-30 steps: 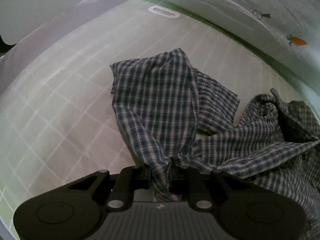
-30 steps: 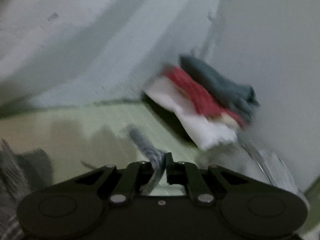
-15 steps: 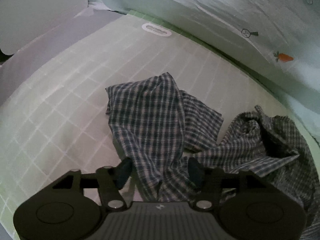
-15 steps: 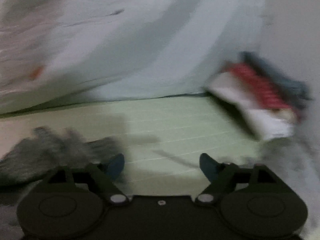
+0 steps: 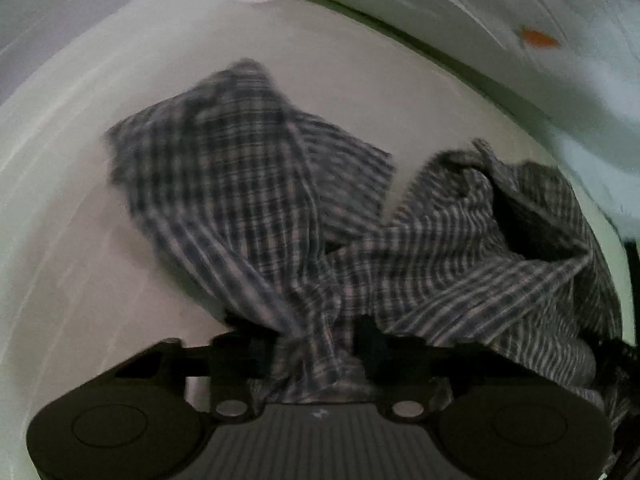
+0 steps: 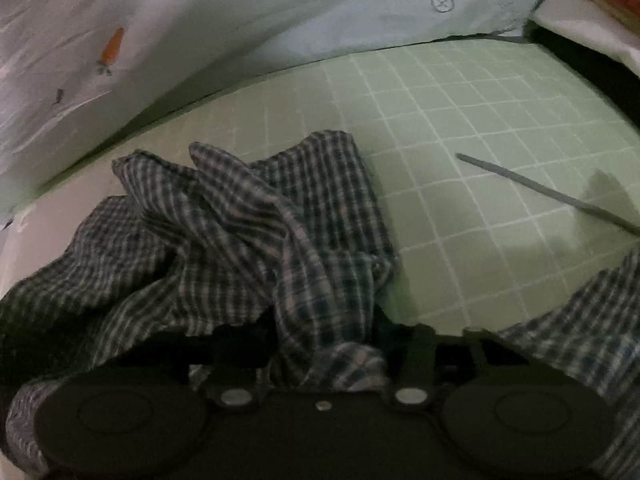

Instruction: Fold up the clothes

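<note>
Both grippers are closing on bunched cloth. Between the fingers of the left gripper [image 5: 316, 340] rises a gathered fold of the crumpled blue-and-white checked cotton garment [image 5: 256, 184]; the right gripper [image 6: 324, 344] narrows around another fold of it [image 6: 256, 216]. Whether the pads press yet cannot be told. Beyond, the garment sprawls over a pale green grid-lined mat [image 6: 480, 128], beside white carrot-printed bedding [image 6: 200, 20].
</note>
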